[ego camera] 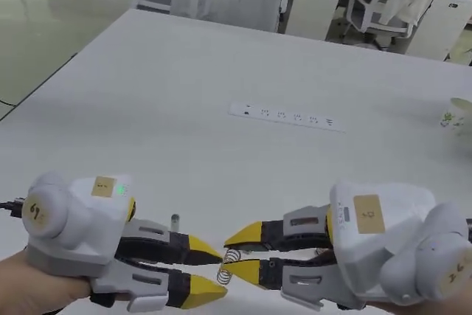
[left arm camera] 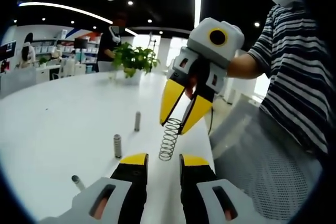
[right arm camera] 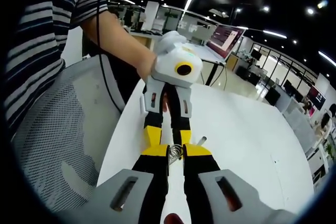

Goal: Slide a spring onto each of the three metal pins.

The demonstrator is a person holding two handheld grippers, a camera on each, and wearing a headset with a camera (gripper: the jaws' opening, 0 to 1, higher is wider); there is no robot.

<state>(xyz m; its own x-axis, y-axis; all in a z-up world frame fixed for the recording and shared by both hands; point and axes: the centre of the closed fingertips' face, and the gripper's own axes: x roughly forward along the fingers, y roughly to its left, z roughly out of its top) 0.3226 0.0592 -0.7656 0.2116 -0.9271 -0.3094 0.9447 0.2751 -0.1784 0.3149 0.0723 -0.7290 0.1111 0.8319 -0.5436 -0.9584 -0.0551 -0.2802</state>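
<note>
The right hand-held gripper (left arm camera: pixel 173 127) pinches a spring (left arm camera: pixel 169 141) by one end, near the table's (ego camera: pixel 221 71) near edge. The left hand-held gripper (left arm camera: pixel 163 158) is spread, its jaws flanking the spring's free end. Three pins (left arm camera: pixel 117 145) stand just beside.

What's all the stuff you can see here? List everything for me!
Table: one, white, under everything.
Metal pins: three, grey, on the table.
Spring: one, silvery, pinched between yellow tips.
Power strip: one, white, mid-table.
Plant: one, green, on the table's far end.
Mesh chair: one, grey, beside the table.
Striped shirt: one, black-and-white, on the person.
Left gripper: one, grey with yellow tips, open.
Right gripper: one, same colours, shut on the spring.
</note>
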